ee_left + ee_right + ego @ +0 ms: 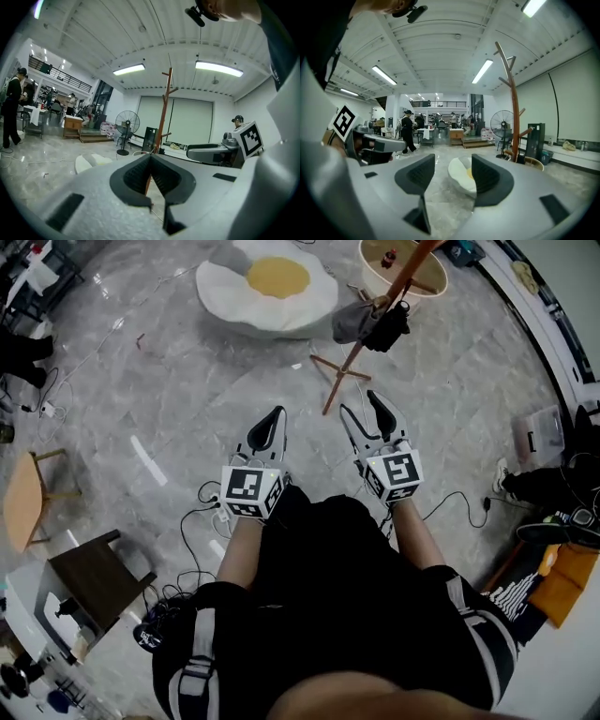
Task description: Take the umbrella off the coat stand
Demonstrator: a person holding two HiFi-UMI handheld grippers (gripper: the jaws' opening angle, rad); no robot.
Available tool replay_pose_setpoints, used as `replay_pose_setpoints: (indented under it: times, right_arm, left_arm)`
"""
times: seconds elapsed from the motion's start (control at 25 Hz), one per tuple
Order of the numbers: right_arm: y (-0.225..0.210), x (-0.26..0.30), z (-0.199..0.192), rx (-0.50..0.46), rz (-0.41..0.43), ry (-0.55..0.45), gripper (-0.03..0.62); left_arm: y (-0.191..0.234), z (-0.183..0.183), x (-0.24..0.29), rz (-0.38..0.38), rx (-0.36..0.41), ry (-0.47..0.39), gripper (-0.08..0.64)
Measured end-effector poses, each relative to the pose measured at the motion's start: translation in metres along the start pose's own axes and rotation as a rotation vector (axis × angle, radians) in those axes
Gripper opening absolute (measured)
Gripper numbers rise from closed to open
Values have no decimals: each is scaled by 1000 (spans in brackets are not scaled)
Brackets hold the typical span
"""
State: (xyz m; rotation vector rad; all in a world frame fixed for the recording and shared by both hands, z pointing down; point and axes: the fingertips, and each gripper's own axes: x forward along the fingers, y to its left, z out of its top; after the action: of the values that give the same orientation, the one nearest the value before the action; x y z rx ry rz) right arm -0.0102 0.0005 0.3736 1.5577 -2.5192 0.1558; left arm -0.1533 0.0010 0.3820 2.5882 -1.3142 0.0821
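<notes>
While the left claw (pixel 274 416) was closed on nothing and the right claw (pixel 361 404) stood partly open and empty, the umbrella (pixel 386 326), seemingly the dark bundle hanging lengthwise down the coat stand (pixel 357 357), lay ahead, well apart, nearer the right claw.

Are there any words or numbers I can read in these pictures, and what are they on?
None can be read.
Square-marker cubes on the left gripper and the right gripper: black-and-white patterns, not letters.
White marks on the black object at the right floor edge: too blurred to read.
</notes>
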Motion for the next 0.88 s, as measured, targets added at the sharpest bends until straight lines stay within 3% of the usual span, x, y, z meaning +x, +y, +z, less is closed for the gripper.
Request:
replay_pose_setpoints:
  times: [0.4, 0.6, 0.88]
  right_arm:
    - [-46, 23, -17, 69, -170, 44, 249]
    - [-83, 18, -30, 121, -253, 37, 249]
    - [-155, 28, -36, 131, -284, 20, 249]
  left_arm:
    - [17, -20, 59, -123, -21, 75, -2]
    - [-4, -25, 104, -207, 19, 114, -2]
    - [-25, -11, 178, -234, 76, 117, -2]
